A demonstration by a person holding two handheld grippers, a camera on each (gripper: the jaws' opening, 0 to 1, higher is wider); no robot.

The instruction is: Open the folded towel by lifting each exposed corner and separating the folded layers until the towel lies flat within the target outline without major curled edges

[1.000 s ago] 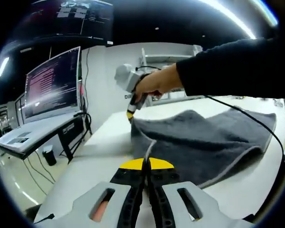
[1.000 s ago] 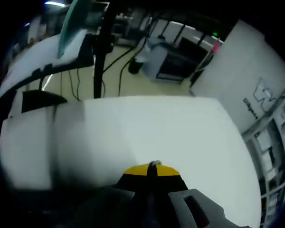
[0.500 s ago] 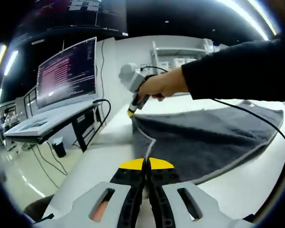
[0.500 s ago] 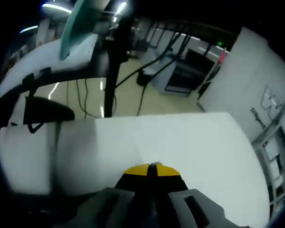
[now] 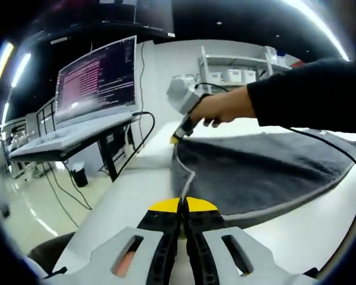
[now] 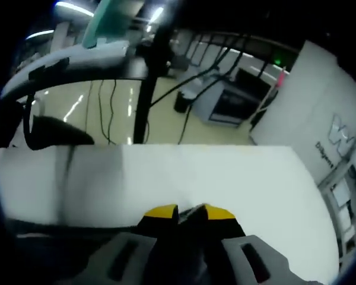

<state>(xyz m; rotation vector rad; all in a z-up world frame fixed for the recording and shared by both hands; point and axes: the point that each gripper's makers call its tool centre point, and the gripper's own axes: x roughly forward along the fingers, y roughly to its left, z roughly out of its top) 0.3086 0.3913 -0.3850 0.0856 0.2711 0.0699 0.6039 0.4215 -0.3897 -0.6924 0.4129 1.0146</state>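
Observation:
A dark grey towel (image 5: 267, 172) with a pale hem lies spread over the white table (image 5: 136, 190), and its near edge is held a little above the surface. My left gripper (image 5: 183, 205) is shut on the hem at one corner. At the corner beyond it is my right gripper (image 5: 177, 139), held in a person's hand (image 5: 222, 107). In the right gripper view, the right gripper (image 6: 190, 214) has its yellow tips a little apart, with dark cloth pinched between them. Ahead of it is bare white table (image 6: 184, 172).
A monitor (image 5: 98, 71) and a desk with a keyboard (image 5: 59, 138) stand left of the table. Shelves (image 5: 243, 65) are at the back. A black cable (image 5: 329, 145) hangs over the towel. Past the table edge are floor, a desk leg (image 6: 147, 89) and a cabinet (image 6: 231, 101).
Both grippers have come down toward the table with the towel stretched between them, so it lies flatter. The right gripper's tips now show a small gap.

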